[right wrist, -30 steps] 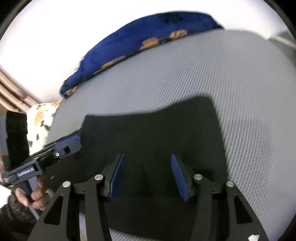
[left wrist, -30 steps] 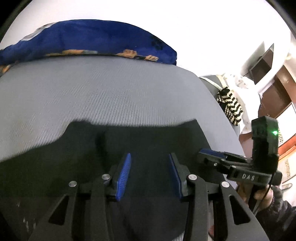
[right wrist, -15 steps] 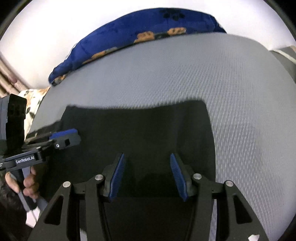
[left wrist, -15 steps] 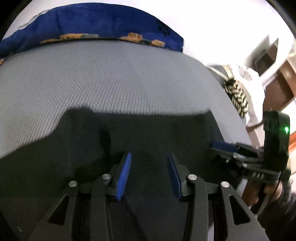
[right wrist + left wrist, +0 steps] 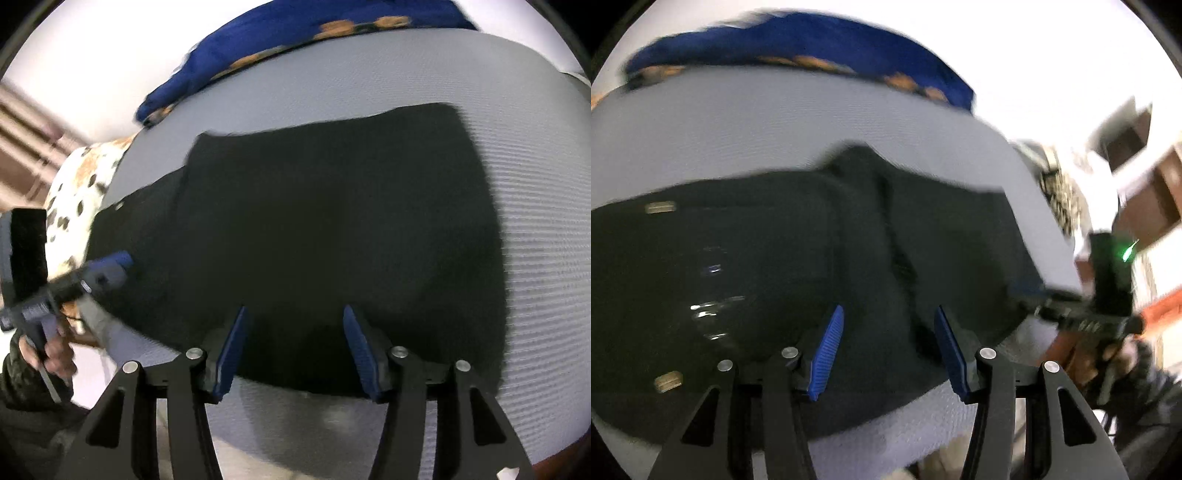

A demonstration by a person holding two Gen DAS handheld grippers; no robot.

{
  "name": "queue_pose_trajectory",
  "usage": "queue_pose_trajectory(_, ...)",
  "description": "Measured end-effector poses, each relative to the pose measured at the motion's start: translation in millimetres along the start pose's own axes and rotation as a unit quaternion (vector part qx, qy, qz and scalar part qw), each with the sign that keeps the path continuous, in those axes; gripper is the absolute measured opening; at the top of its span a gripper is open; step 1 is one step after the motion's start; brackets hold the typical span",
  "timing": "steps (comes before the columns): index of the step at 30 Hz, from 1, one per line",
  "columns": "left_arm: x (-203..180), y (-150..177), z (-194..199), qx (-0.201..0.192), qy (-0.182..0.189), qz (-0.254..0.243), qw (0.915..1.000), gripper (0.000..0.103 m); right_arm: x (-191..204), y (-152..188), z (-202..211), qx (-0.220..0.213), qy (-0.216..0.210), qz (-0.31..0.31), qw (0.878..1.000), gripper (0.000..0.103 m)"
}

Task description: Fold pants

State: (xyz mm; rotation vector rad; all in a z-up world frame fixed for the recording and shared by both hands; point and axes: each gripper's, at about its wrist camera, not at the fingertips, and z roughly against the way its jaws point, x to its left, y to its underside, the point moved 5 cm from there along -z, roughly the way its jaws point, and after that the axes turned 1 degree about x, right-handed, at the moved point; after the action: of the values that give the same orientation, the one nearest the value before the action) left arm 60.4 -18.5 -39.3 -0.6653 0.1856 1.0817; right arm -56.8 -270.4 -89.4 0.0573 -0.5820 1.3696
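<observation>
The left gripper (image 5: 888, 341) stands about half open with nothing between its blue pads; its jaws have just been opening, and only the black pants (image 5: 775, 280) lie beneath them. In half a second its view has slid sideways: the pants now fill the lower left and centre of the frame, and a raised fold with a dark seam runs up from between the pads toward the middle. Pale tags and glints show at the left that were out of frame before. The right gripper (image 5: 293, 341) is likewise half open and empty, its jaws just widened a little, over the near edge of the pants (image 5: 332, 221), which spread across the centre of its view on the grey bed (image 5: 535, 258).

I judge that both tools have let go after a fold and are shifting along the cloth for the next grasp.

The left view is smeared by motion, so the tags and glints cannot be identified. The blue pillow (image 5: 798, 44) at the top is blurred. How many layers the pants lie in is lost in the black cloth, and the left end of the pants runs behind the other gripper at the left of the right view.
</observation>
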Motion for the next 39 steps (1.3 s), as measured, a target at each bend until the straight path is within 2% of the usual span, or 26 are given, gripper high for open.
queue_pose_trajectory(4,60.5,5.4,67.1,-0.052,-0.031,0.065,0.9961,0.060,38.6,5.6,-17.7,0.021,-0.026,0.033,0.999,0.053)
queue_pose_trajectory(7,117.1,19.7,101.7,-0.074,-0.041,0.145,0.9858,0.061,64.7,6.8,-31.3,0.041,-0.054,0.045,0.997,0.053)
queue_pose_trajectory(9,148.7,34.0,110.2,-0.068,-0.037,0.192,0.9783,0.061,78.2,4.3,-36.5,0.049,-0.058,0.054,0.996,0.052)
queue_pose_trajectory(12,180.4,57.1,112.5,-0.062,-0.026,0.235,0.9696,0.061,91.5,-0.6,-37.1,0.051,-0.073,0.052,0.995,0.052)
queue_pose_trajectory(15,197.8,82.1,99.9,-0.038,0.016,0.275,0.9606,0.061,94.0,-4.7,-36.5,0.050,-0.076,0.041,0.995,0.052)
queue_pose_trajectory(18,202.7,88.9,84.9,-0.025,0.043,0.281,0.9585,0.061,91.3,-7.7,-33.5,0.046,-0.065,0.032,0.996,0.053)
queue_pose_trajectory(19,203.8,88.0,84.6,-0.037,0.060,0.280,0.9573,0.061,90.1,-8.9,-32.6,0.046,-0.061,0.029,0.997,0.053)
queue_pose_trajectory(24,205.6,79.9,72.8,-0.045,0.124,0.286,0.9492,0.062,86.6,-7.9,-33.2,0.046,-0.049,0.016,0.998,0.053)
queue_pose_trajectory(28,206.8,71.2,66.1,-0.049,0.171,0.263,0.9483,0.063,89.5,-8.2,-41.8,0.051,-0.045,0.012,0.998,0.053)
queue_pose_trajectory(30,202.1,64.7,63.1,-0.033,0.191,0.233,0.9530,0.063,91.8,-8.6,-46.8,0.054,-0.046,0.011,0.997,0.053)
queue_pose_trajectory(34,193.5,46.9,53.1,-0.011,0.200,0.202,0.9588,0.063,97.8,-11.5,-54.3,0.050,-0.055,0.009,0.997,0.054)
queue_pose_trajectory(38,187.2,35.8,48.6,-0.013,0.161,0.191,0.9683,0.063,100.9,-14.3,-54.5,0.043,-0.063,0.007,0.997,0.054)
queue_pose_trajectory(39,185.9,35.9,48.7,-0.012,0.141,0.194,0.9708,0.056,100.7,-15.0,-52.7,0.040,-0.063,0.008,0.997,0.054)
